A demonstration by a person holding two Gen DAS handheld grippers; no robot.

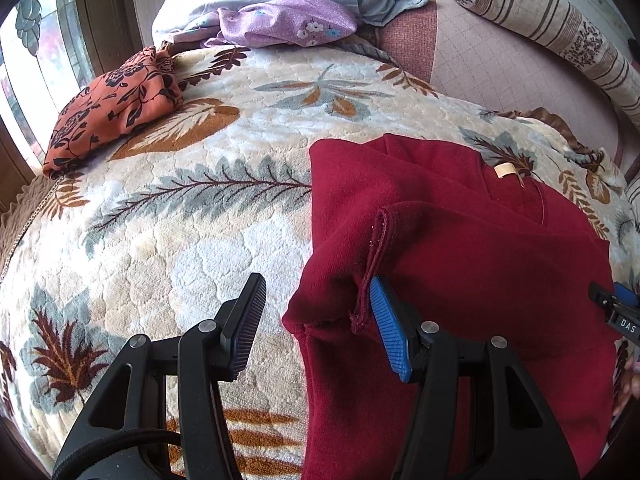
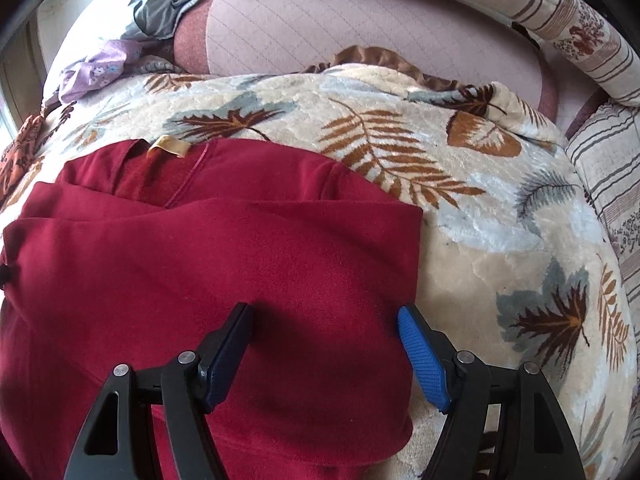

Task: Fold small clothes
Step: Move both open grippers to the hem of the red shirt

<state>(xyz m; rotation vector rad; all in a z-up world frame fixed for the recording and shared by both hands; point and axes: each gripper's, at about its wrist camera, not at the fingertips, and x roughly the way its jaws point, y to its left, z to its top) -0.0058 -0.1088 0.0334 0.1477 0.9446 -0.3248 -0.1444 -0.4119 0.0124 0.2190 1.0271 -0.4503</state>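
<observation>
Setting: A red garment [image 1: 460, 264] was pictured lying partly folded on a leaf-patterned blanket [image 1: 200, 208] spread over a bed, filling the lower right of the left wrist view and the lower left of the right wrist view.
Left claw [image 1: 316, 328]: Its fingers were seen apart and empty, one over the blanket, the blue-padded one against a raised seam at the garment's left edge.
Right claw [image 2: 324, 354]: It was shown spread wide over the garment's right side, nothing clamped, its blue pad near the cloth's right edge.
Garment detail: A pale label [image 2: 170, 146] was visible at the neckline, at the far end.
Step judged in hand: Both near corners were apparently being lined up for the next fold.
Advice: All layers at each edge should be caught together, and the two corners lifted evenly.
Background: An orange floral cloth [image 1: 116, 104] and a purple cloth [image 1: 280, 20] were left at the upper left.
</observation>
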